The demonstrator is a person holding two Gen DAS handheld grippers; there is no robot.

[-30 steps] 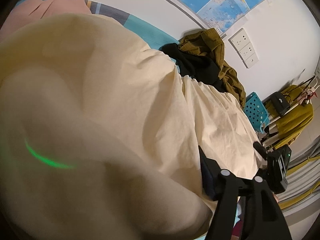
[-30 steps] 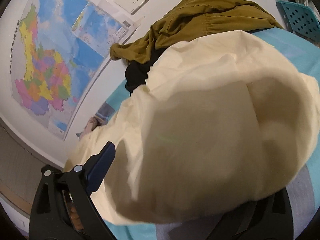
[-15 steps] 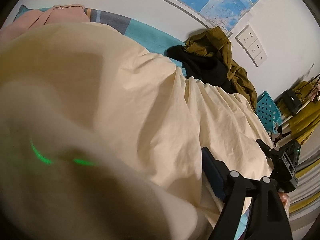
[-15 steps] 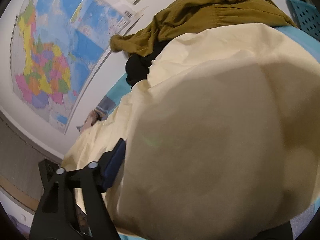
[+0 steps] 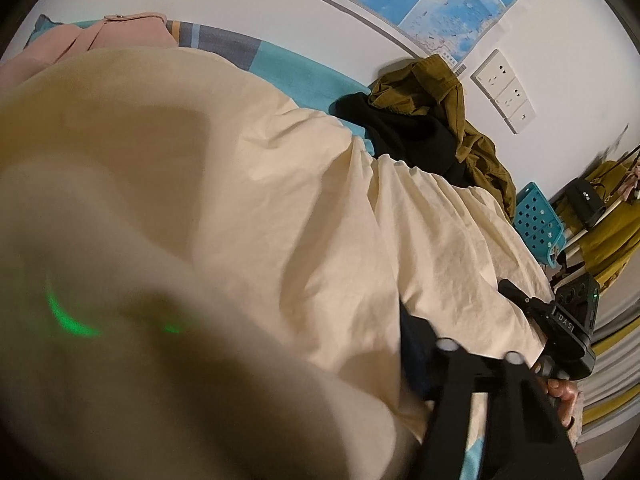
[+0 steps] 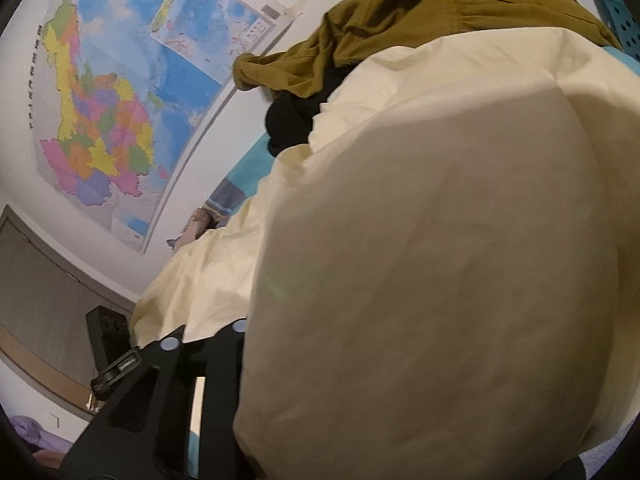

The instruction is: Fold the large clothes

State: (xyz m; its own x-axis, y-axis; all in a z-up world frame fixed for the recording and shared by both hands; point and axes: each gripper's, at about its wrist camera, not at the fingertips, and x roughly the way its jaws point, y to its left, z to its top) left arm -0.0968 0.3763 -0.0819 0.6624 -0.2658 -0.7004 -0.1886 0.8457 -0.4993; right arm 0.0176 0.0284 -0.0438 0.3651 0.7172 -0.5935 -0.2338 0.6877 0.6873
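White wall [image 5: 280,12] at top of frame carries a glossy map [image 6: 116,92] and socket plates [image 5: 503,90]. Below it a bed [image 5: 288,66] in teal and grey stripes. A cream garment [image 5: 304,208], matte woven cotton with soft creases, fills the centre of both views and billows, blurred, against each lens. Left gripper [image 5: 416,360], lower right: cloth covers the fingertips, grip cannot be told. Right gripper [image 6: 224,364], lower left: likewise hidden. Upper right: crumpled olive jacket [image 5: 452,96] over black cloth [image 5: 408,136].
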